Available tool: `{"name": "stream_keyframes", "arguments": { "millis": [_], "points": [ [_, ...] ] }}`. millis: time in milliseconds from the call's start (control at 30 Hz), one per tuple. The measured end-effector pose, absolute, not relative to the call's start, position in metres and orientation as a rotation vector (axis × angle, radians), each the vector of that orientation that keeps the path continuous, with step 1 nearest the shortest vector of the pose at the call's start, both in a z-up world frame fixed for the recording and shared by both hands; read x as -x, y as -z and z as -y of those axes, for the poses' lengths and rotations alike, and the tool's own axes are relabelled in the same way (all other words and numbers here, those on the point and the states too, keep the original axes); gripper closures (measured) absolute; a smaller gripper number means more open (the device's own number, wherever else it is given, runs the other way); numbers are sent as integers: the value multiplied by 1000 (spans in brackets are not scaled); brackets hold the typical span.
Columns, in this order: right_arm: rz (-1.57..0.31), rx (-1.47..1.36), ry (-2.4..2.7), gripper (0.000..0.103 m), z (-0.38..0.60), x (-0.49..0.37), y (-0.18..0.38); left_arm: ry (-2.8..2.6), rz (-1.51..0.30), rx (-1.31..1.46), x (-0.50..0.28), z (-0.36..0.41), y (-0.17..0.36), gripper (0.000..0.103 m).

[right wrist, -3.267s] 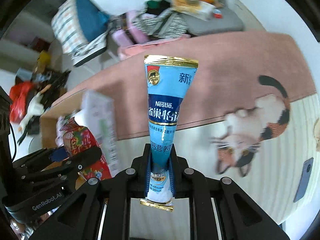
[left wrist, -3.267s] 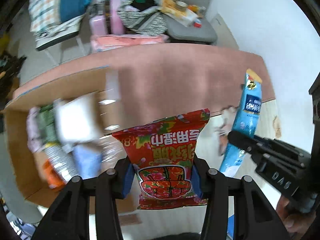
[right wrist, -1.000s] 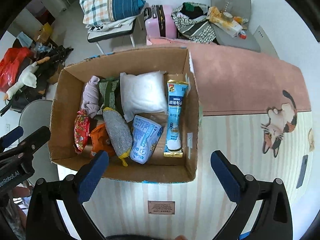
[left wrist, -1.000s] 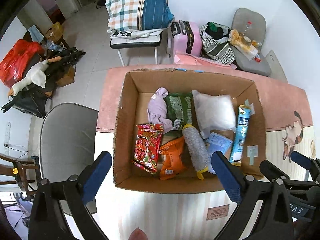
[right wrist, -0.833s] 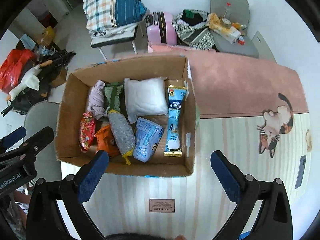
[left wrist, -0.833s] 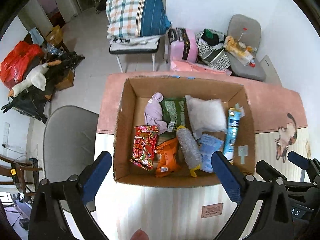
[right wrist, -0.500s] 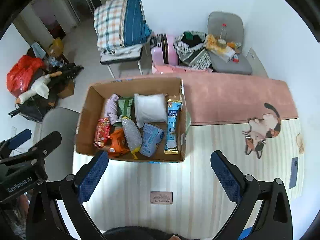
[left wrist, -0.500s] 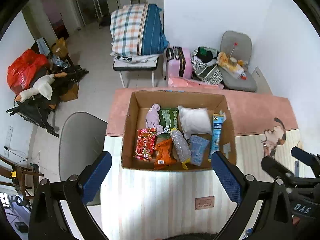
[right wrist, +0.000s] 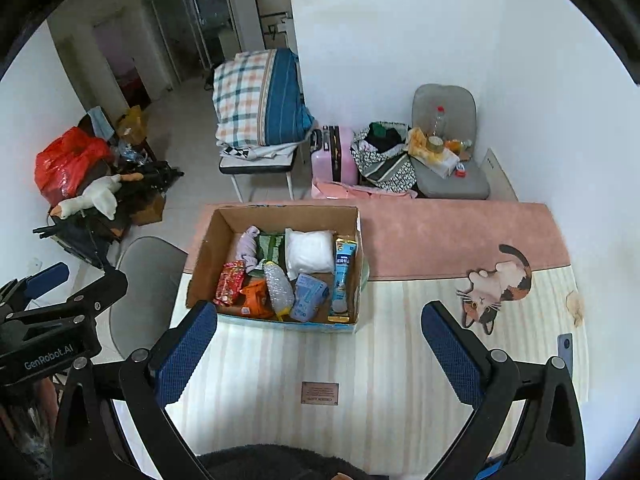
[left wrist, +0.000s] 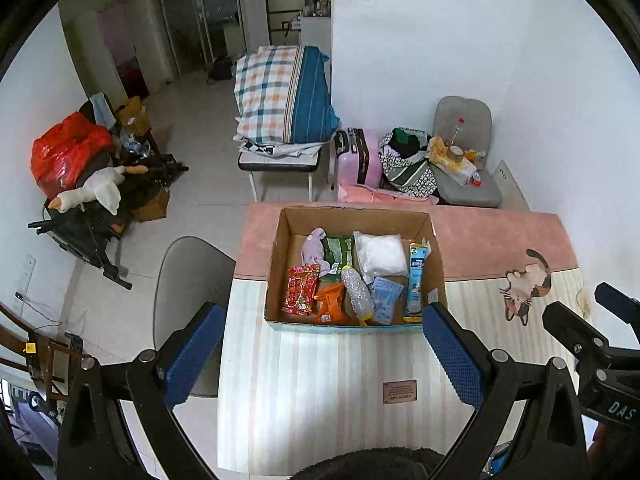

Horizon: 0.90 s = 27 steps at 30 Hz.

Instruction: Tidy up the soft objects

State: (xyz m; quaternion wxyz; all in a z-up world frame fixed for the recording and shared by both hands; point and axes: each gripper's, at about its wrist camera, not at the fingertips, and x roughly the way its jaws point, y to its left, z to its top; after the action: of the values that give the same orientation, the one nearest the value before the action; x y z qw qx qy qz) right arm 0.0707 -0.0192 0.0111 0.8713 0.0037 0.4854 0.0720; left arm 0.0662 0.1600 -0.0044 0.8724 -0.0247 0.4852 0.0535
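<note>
An open cardboard box (left wrist: 280,256) (right wrist: 208,256) stands on the striped tablecloth, far below both grippers. Inside lie a red snack bag (left wrist: 301,290) (right wrist: 230,282), a blue Nestle pouch (left wrist: 416,282) (right wrist: 343,276), a white pillow pack (left wrist: 380,254) (right wrist: 309,254), an orange packet (left wrist: 331,308), a silvery roll (left wrist: 357,291), a lilac cloth (left wrist: 314,246) and a green bag (left wrist: 337,249). My left gripper (left wrist: 320,354) is open and holds nothing. My right gripper (right wrist: 320,352) is also open wide with nothing between its blue pads.
A table with a pink and striped cat-print cloth (left wrist: 520,292) carries the box. A grey chair (left wrist: 188,272) stands at the table's left. Beyond are a pink suitcase (left wrist: 358,158), a chair with a plaid pillow (left wrist: 284,96), another cluttered chair (left wrist: 464,160) and floor clutter (left wrist: 80,168).
Both grippers let go of the red bag and blue pouch, which now lie in the box. Both have risen steadily, so the box looks smaller and more of the room shows.
</note>
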Motion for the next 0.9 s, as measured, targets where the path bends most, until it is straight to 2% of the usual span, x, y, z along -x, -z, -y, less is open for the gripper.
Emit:
{"name": "stream_keyframes", "arguments": {
  "millis": [233,900],
  "points": [
    [-993,-4,-135,0,23,-56,-25,-105,-994,46,-58,-157,1,1],
    [-997,33,-76,0,24,-70,-16,-119,-991,40,-56,-155,7,1]
  ]
}}
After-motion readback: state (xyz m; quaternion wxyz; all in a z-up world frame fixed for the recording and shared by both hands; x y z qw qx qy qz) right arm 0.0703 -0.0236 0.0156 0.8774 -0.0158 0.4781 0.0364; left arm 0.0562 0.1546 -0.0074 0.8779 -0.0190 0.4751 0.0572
